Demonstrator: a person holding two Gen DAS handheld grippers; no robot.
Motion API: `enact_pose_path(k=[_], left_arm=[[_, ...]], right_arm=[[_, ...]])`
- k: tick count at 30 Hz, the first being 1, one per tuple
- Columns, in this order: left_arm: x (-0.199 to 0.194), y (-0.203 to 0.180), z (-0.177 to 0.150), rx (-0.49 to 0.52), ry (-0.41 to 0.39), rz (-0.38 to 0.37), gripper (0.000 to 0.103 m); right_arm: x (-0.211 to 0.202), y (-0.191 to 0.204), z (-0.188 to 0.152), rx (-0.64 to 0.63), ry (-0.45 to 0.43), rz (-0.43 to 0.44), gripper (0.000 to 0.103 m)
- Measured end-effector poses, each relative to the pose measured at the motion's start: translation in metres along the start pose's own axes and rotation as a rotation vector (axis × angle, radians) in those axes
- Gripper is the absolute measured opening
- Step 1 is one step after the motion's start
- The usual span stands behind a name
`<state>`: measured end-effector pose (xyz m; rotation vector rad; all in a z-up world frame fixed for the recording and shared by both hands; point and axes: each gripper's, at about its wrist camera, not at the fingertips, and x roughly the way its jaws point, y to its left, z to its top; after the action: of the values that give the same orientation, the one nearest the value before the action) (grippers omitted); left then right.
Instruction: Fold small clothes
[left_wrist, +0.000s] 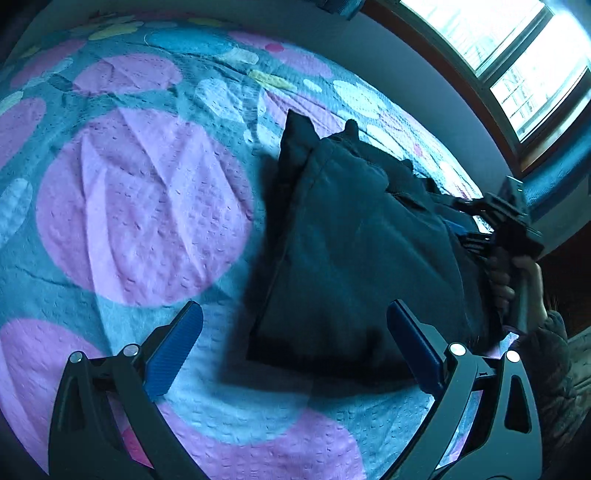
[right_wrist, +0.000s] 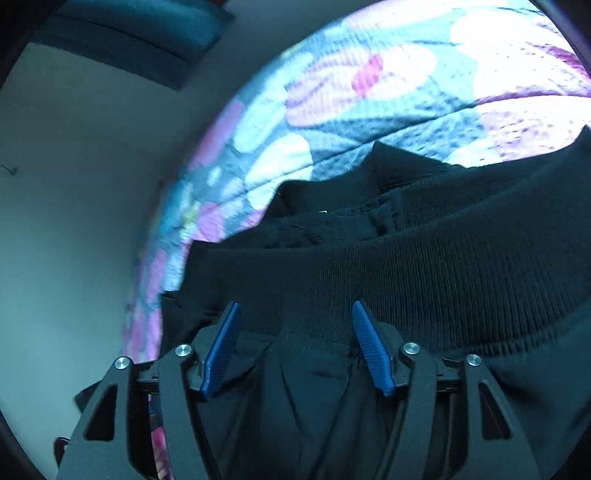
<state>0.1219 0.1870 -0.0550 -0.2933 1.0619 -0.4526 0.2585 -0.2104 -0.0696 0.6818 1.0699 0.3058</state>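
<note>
Your dark, soft fabric garment (left_wrist: 354, 251) lies on the pink-and-teal dotted bedspread (left_wrist: 140, 206), long axis running away from you. Right gripper (right_wrist: 293, 347) is nearer, fingers half-open straddling the ribbed waistband (right_wrist: 424, 273). Left gripper (left_wrist: 295, 347) hovers wide open, empty, by the near hem.

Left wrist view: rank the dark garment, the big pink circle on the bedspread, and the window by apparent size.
1-2. Dark garment and big pink circle: look alike, and fisheye nearness makes ranking unsure.
3. Window, cut off by the frame.
</note>
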Motion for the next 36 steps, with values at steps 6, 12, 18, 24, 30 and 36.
enact_pose_path(k=[6,12,18,24,30,36], left_arm=[[0.002,-0.009,-0.004,0.016,0.004,-0.014,0.1],[0.005,-0.013,-0.015,0.015,-0.002,-0.034,0.1],[0.013,-0.014,-0.006,-0.001,-0.017,-0.024,0.101],[0.022,-0.018,0.001,-0.039,-0.027,-0.041,0.101],[0.024,-0.019,0.002,-0.069,-0.024,-0.078,0.101],[0.023,-0.017,0.002,-0.08,-0.031,-0.088,0.101]], right_arm=[[-0.006,0.007,-0.003,0.004,-0.033,0.012,0.069],[-0.043,0.008,-0.035,0.063,-0.071,0.062,0.069],[-0.06,0.014,-0.085,0.076,-0.055,0.11,0.07],[-0.035,0.01,-0.103,-0.018,-0.031,0.016,0.07],[-0.065,0.026,-0.12,0.029,-0.075,0.041,0.07],[-0.08,0.04,-0.156,-0.022,-0.04,0.004,0.071]])
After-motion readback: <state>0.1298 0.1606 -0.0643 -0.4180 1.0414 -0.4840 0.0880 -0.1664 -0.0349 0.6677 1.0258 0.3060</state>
